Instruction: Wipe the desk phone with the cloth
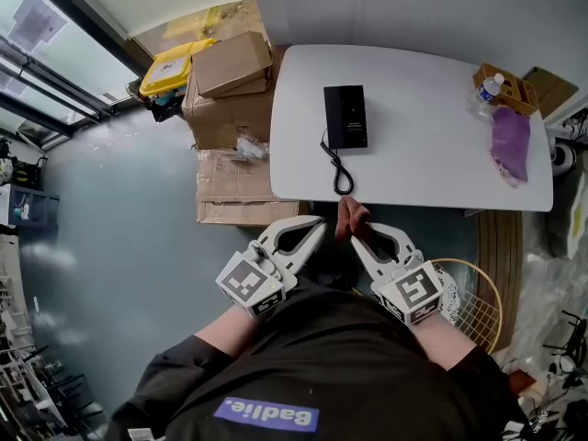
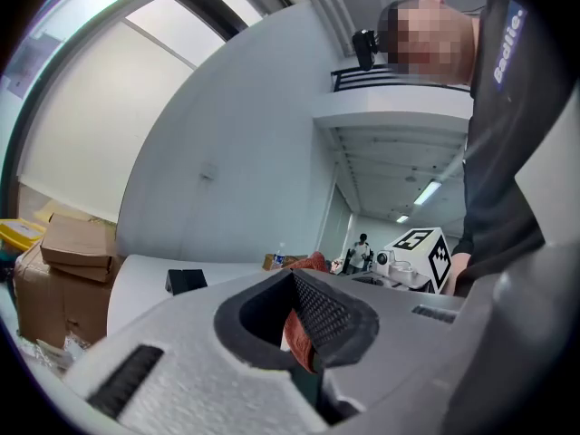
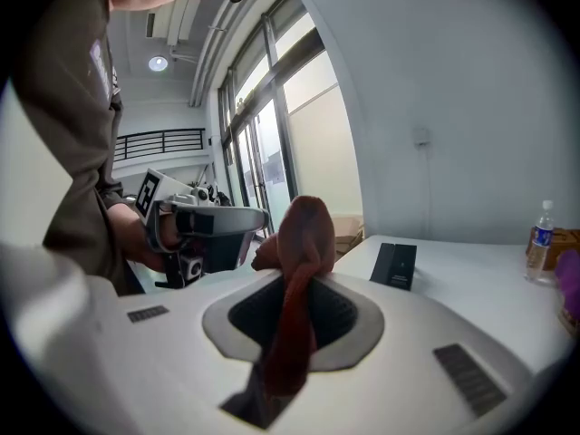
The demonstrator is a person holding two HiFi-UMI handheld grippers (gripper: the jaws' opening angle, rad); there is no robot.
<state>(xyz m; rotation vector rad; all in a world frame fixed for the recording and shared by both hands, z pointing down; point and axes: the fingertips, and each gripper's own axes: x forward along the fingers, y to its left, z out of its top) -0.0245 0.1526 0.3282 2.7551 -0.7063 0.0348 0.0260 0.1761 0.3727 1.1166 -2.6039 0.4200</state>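
Observation:
The black desk phone (image 1: 344, 116) lies flat on the white table (image 1: 432, 145), and its coiled cord (image 1: 341, 169) runs toward the near edge. Both grippers hang in front of that edge, close to my body, with their tips nearly meeting. My right gripper (image 1: 358, 237) is shut on a rust-red cloth (image 1: 352, 215). The cloth (image 3: 299, 243) rises out of the right gripper's pads in a bunched fold. My left gripper (image 1: 320, 222) is shut too, and a strip of the cloth (image 2: 301, 338) shows between its pads. The phone (image 3: 395, 265) sits well beyond both tips.
Cardboard boxes (image 1: 230, 72) and a yellow bin (image 1: 170, 67) stand left of the table. At the table's far right are a purple cloth (image 1: 510, 141), a water bottle (image 1: 490, 88) and a small tray. A wire basket (image 1: 473, 301) stands on the floor at my right.

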